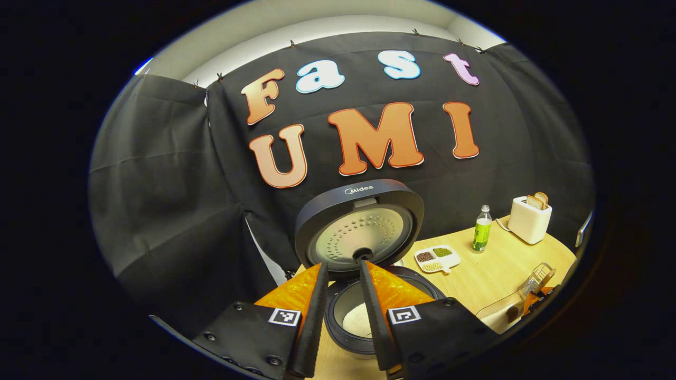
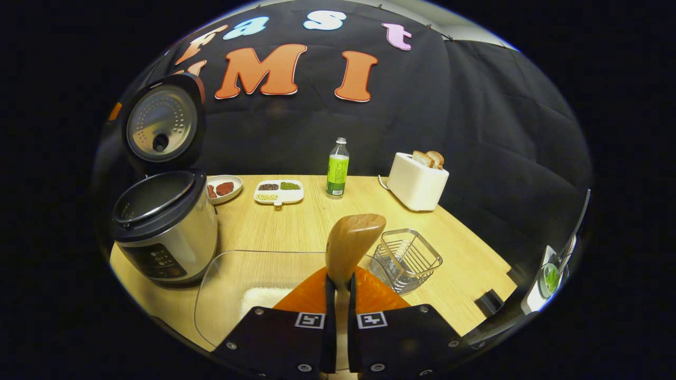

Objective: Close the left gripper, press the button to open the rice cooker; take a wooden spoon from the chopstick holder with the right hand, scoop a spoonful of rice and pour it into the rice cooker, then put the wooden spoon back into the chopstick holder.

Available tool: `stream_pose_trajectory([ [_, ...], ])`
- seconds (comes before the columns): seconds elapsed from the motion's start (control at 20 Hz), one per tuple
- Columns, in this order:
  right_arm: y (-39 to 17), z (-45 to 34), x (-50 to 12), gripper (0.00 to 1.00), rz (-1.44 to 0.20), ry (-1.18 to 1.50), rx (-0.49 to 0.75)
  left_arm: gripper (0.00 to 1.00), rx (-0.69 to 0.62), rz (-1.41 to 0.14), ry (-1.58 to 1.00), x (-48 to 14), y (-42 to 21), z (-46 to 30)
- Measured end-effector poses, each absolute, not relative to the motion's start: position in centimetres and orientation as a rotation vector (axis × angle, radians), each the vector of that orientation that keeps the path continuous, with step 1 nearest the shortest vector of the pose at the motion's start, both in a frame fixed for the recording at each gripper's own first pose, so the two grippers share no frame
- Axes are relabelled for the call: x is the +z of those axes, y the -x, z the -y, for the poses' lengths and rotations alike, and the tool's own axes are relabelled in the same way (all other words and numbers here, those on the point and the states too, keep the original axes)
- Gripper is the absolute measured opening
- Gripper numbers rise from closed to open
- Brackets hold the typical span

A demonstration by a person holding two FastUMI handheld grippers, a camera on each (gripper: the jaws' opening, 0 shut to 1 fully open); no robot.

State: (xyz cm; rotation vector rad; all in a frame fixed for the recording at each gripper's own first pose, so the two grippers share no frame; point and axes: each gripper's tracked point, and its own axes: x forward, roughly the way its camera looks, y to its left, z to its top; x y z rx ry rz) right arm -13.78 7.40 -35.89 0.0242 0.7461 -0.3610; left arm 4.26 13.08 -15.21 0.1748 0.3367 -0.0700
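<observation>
Looking along my left gripper (image 1: 344, 272) in the left gripper view: jaws parted by a narrow gap, holding nothing. Directly ahead and below them sits the rice cooker (image 1: 364, 316), lid (image 1: 359, 227) swung upright, white rice (image 1: 358, 320) showing in the pot between my two fingers. Beyond, on the wooden table (image 1: 491, 274): a divided dish of beans (image 1: 437, 258), a green-labelled bottle (image 1: 481, 229), a white toaster (image 1: 529, 219) with bread in its slots, and a wire chopstick holder (image 1: 540, 277) near the far right edge — my right gripper (image 1: 531, 303) appears dimly beside it.

Right gripper view: my right gripper (image 2: 338, 285) is clamped on the wooden spoon (image 2: 351, 245), both fingers pressing its neck, bowl standing upright above the tips. Below the fingers lies a clear tray (image 2: 232, 285) with rice (image 2: 259, 302) in it. The chopstick holder (image 2: 406, 259) stands just beside the spoon, to its right. Rice cooker (image 2: 163, 232) at left, lid (image 2: 162, 124) up. Further items from this side — a small plate of red pieces (image 2: 224, 188) next to the bean dish (image 2: 279, 191), bottle (image 2: 337, 169), toaster (image 2: 418, 182).
</observation>
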Motion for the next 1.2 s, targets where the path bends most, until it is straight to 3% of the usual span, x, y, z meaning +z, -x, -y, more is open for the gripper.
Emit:
stream_pose_trajectory([
  [0.05, 14.0, -8.5, -36.0, 0.08, -0.759, -0.092, -0.349, 0.38, -0.07, -0.338, -0.18, -15.3, -4.2, -13.2],
  [0.1, 13.8, -9.3, -35.9, 0.08, -0.758, -0.126, -0.342, 0.46, -0.068, -0.339, -0.186, -15.4, -4.2, -13.3],
  [0.4, 13.5, -13.6, -36.8, 0.08, -0.823, -0.388, -0.273, 0.46, -0.065, -0.341, -0.202, -15.3, -4.2, -14.0],
  [1.05, 13.5, -10.3, -39.2, 0.08, -0.91, -0.852, -0.353, 0.46, -0.084, -0.328, -0.235, -13.9, -4.7, -13.7],
  [1.1, 13.5, -10.2, -39.2, 0.08, -0.907, -0.881, -0.342, 0.38, -0.087, -0.326, -0.236, -13.9, -4.8, -13.4],
  [1.2, 13.4, -9.4, -39.2, 0.08, -0.902, -0.945, -0.335, 0.38, -0.092, -0.326, -0.234, -13.8, -4.9, -12.9],
])
